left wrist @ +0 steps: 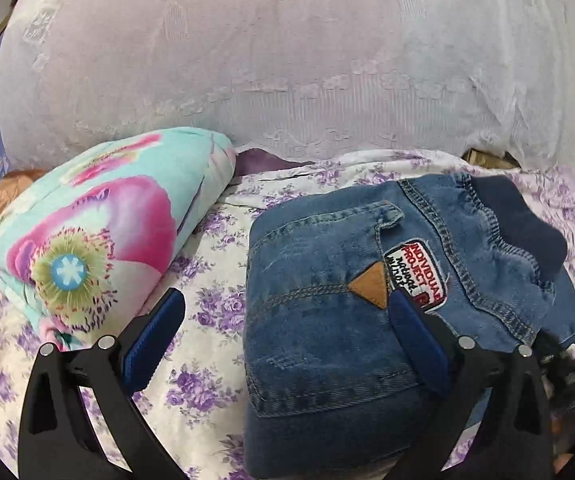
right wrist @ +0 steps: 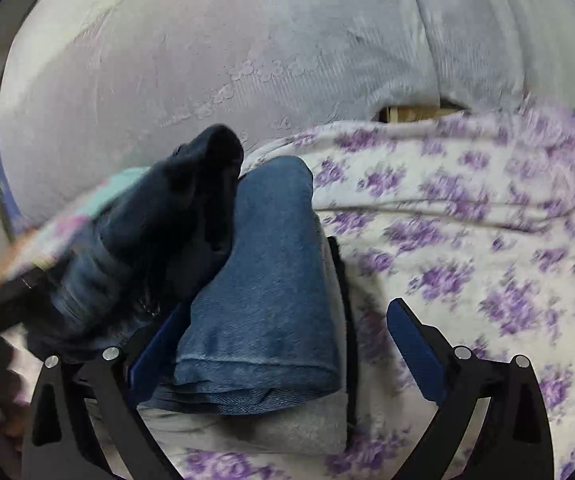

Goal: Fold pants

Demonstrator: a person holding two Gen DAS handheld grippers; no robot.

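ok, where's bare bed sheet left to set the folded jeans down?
Free: the floral sheet strip between the folded flower quilt and the jeans; a wider stretch right of the jeans in the right wrist view. Crowded: left side, with the quilt, and behind by the lace curtain.

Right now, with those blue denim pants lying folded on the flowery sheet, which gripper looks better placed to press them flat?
Probably the left gripper: it is open right above the folded blue denim pants. The right gripper, also open, straddles only a leg end at the bundle's edge.

Pants (left wrist: 327,280) are matt blue denim, rough weave, ribbed knit waistband (left wrist: 527,232), leather-look patch. My fingers (left wrist: 155,332) are black plastic with blue pads. Bedsheet (left wrist: 207,300) is soft printed cloth.
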